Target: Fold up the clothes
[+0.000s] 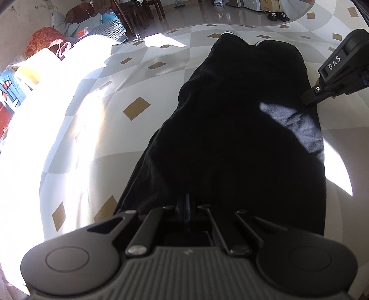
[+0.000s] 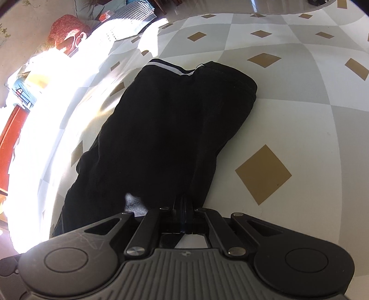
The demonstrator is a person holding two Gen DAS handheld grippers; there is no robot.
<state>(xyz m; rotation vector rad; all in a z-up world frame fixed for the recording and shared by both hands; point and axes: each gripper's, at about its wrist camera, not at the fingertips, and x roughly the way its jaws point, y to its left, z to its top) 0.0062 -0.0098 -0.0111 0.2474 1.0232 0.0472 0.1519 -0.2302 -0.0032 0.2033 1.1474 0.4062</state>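
A black garment [image 1: 230, 127] lies lengthwise on a bed sheet [image 1: 110, 143] patterned with grey and white checks and tan diamonds. Its far end shows a white stripe [image 2: 170, 68]. In the left wrist view my left gripper [image 1: 187, 203] is shut, its tips pressed into the cloth at the garment's near end. My right gripper [image 1: 309, 100] meets the garment's right edge farther up. In the right wrist view the garment [image 2: 166, 129] runs away from my right gripper [image 2: 183, 203], which is shut on its near right edge. The black cloth hides the pad contact.
A pile of other clothes, with an orange patterned piece [image 1: 46, 37], sits at the far left of the bed in strong sunlight. Beyond the bed's far edge are a shiny floor, chair legs [image 1: 143, 11] and a pair of slippers [image 1: 278, 16]. Bare sheet [image 2: 299, 115] lies right of the garment.
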